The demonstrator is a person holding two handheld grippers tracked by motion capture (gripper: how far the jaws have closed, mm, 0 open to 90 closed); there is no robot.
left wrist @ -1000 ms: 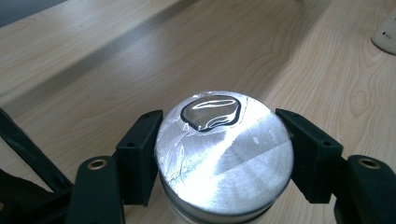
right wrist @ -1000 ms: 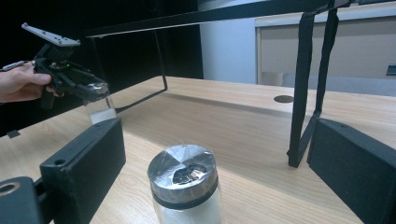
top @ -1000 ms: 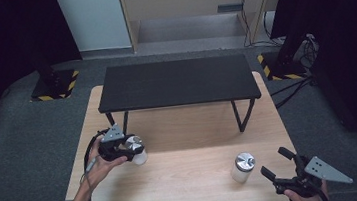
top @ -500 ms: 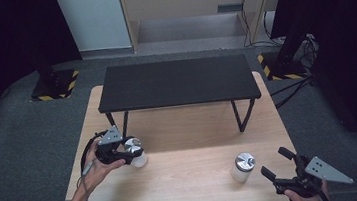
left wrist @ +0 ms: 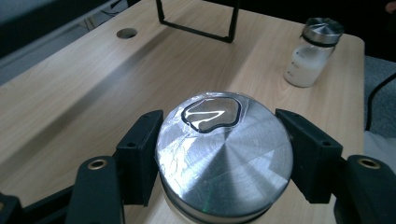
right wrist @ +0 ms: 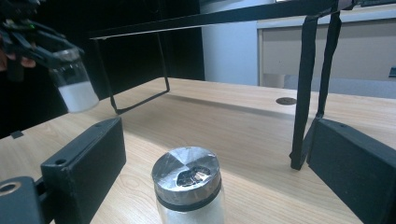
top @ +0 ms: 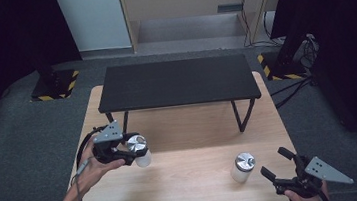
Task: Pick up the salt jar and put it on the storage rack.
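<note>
My left gripper is shut on a small glass jar with a silver metal lid and white contents, held up off the wooden table at the left. In the left gripper view the black pads press on both sides of the jar's lid. A second, matching jar stands upright on the table at the front right. My right gripper rests open just right of that jar; in the right gripper view the standing jar sits between the wide-apart jaws without touching them, and the lifted jar hangs at the upper left.
A low black shelf on thin metal legs spans the far half of the table. A round cable hole sits in the tabletop. Grey carpet surrounds the table; cables and stand bases lie at the back corners.
My left gripper has risen with the jar in it, lifting the jar off the tabletop. The right gripper and the second jar have stayed where they were.
</note>
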